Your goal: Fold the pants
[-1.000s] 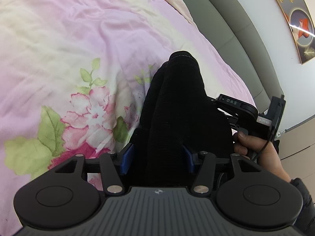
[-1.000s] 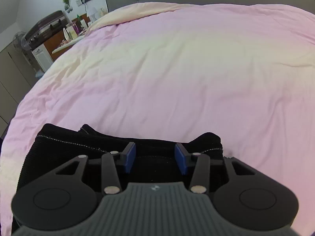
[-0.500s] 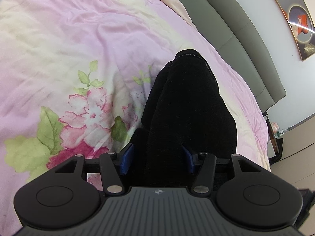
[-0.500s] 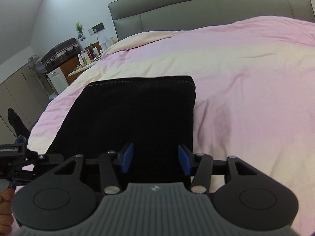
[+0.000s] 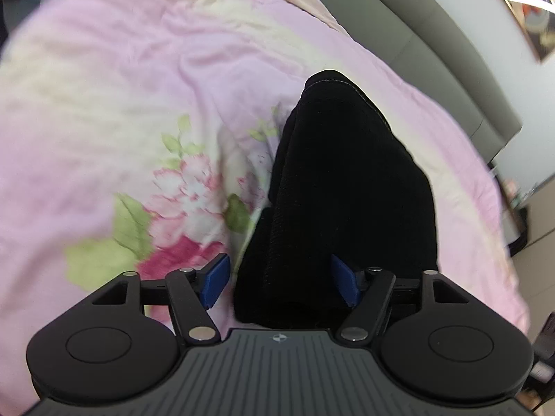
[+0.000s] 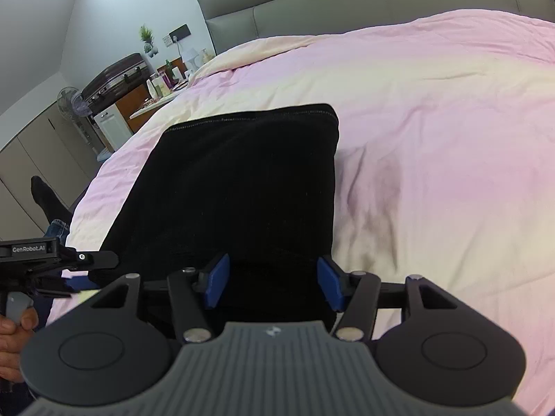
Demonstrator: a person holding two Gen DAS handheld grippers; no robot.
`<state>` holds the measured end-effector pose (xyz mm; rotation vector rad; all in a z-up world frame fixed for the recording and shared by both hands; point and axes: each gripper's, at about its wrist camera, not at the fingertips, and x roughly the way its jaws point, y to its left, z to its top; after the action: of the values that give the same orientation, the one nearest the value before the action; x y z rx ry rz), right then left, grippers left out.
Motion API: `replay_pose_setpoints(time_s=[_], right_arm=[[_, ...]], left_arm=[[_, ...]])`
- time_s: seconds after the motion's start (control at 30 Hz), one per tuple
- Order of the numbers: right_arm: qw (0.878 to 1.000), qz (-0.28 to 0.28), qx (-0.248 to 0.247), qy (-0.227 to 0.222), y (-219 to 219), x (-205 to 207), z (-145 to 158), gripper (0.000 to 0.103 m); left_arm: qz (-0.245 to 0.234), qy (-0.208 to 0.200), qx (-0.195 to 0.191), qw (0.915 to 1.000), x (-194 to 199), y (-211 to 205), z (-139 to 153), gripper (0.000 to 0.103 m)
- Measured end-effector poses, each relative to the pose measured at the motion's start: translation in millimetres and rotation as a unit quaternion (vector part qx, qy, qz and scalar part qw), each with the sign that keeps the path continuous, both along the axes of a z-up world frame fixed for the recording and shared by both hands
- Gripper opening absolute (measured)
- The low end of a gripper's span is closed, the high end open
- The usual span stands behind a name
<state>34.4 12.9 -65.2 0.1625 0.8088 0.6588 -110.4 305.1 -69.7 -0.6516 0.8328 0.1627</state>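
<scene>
Claws both stand parted, jaws just opened. The left claw [image 5: 282, 282] straddles the near end of the pants [image 5: 350, 187], its left pad clear of the cloth; the right claw [image 6: 272, 282] hangs over the same bundle's near edge without pinching. One pair of black pants lies folded on the bed [image 6: 433, 131], its long axis running away from both claws. Neither looks nearer.

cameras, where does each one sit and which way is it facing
Left wrist: on the left gripper, looking down its open jaws along the folded black pants across the floral duvet.
Right wrist: on the right gripper, facing the headboard; a hand shows at left.
Shared: pants, duvet, headboard.
</scene>
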Motion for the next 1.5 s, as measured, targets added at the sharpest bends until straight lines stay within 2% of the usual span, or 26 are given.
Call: replay_pose_setpoints(time_s=[0.03,0.07,0.13,0.17,0.2,0.23,0.27,0.3,0.37,0.47,0.53,0.6,0.63,0.73,0.77,0.83,0.87,1.03,1.07,1.13,1.27,1.33,1.5], right_arm=[[1.0,-0.001,0.002,0.001,-0.7,-0.1,-0.3,0.055],[1.0,-0.003,0.004,0.001,-2.0,-0.9,-0.2,0.055],[1.0,-0.008,0.007,0.001,-4.5,-1.0,0.9,0.057],[1.0,-0.01,0.008,0.0,-6.3,-0.6,1.7,0.057],[1.0,-0.012,0.01,0.0,-8.4,-0.6,2.9,0.057],[1.0,-0.015,0.011,0.0,-10.8,-0.3,4.0,0.057],[1.0,-0.019,0.013,0.0,-13.5,0.4,5.3,0.057],[1.0,-0.022,0.015,0.0,-16.2,0.9,6.4,0.057],[0.999,-0.027,0.018,0.001,-21.7,2.4,8.2,0.057],[0.999,-0.034,0.024,0.003,-31.4,6.7,10.6,0.058],[0.999,-0.038,0.03,0.007,-37.7,11.7,12.1,0.059],[0.998,-0.044,0.037,0.013,-44.1,18.8,13.2,0.06],[0.998,-0.049,0.042,0.018,-47.7,23.3,14.1,0.066],[0.996,-0.062,0.064,0.032,-58.1,37.4,17.7,0.071],[0.994,-0.065,0.073,0.04,-60.7,42.8,18.1,0.072],[0.991,-0.069,0.095,0.06,-65.8,54.7,17.7,0.08],[0.99,-0.069,0.105,0.069,-67.4,60.0,17.1,0.08],[0.984,-0.056,0.13,0.105,-63.2,82.7,13.2,0.08],[0.984,-0.05,0.131,0.111,-60.2,86.2,11.4,0.081],[0.983,-0.035,0.13,0.127,-52.5,93.5,6.6,0.088],[0.982,-0.005,0.12,0.147,-37.2,106.9,-3.3,0.091],[0.977,0.008,0.123,0.171,-30.7,115.8,-12.9,0.092],[0.961,0.038,0.136,0.238,-15.4,137.6,-40.8,0.094]], left_arm=[[-0.002,0.012,0.043,0.999,-1.1,-5.6,8.0,0.09],[-0.003,0.022,0.089,0.9958,-1.8,-12.4,16.1,0.093],[-0.007,0.039,0.159,0.9865,-1.3,-23.7,29.6,0.092],[-0.006,0.049,0.197,0.9792,-0.6,-28.6,36.5,0.091],[-0.002,0.058,0.224,0.9729,0.6,-31.5,41.8,0.088],[0.003,0.069,0.245,0.9671,3.5,-32.2,46.9,0.082],[0.009,0.072,0.249,0.9659,5.1,-30.5,50.7,0.082],[0.018,0.065,0.236,0.9694,6.0,-24.1,55.1,0.083],[0.046,0.042,0.185,0.9808,7.2,-6.8,63.1,0.088],[0.051,0.012,0.114,0.9921,18.7,10.1,69.5,0.089],[0.035,0.009,0.095,0.9948,32.1,14.3,68.7,0.09],[0.013,0.019,0.092,0.9955,47.7,13.2,63.5,0.089],[0.007,0.022,0.092,0.9955,53.5,12.0,61.3,0.089],[-0.01,0.025,0.088,0.9958,64.9,9.2,52.7,0.09],[-0.02,0.025,0.077,0.9965,67.1,8.7,48.5,0.09],[-0.04,0.026,0.048,0.9977,72.7,10.5,39.3,0.09],[-0.048,0.029,0.034,0.9978,74.7,11.2,34.4,0.09],[-0.092,0.053,-0.03,0.9939,90.0,18.0,9.9,0.09],[-0.101,0.059,-0.044,0.9921,93.6,19.4,4.8,0.09],[-0.117,0.067,-0.067,0.9886,99.5,23.8,-5.0,0.094],[-0.125,0.079,-0.137,0.9794,107.8,39.2,-23.3,0.101],[-0.126,0.084,-0.17,0.9738,110.0,44.7,-32.4,0.102],[-0.135,0.093,-0.196,0.9668,117.3,51.5,-51.0,0.103]])
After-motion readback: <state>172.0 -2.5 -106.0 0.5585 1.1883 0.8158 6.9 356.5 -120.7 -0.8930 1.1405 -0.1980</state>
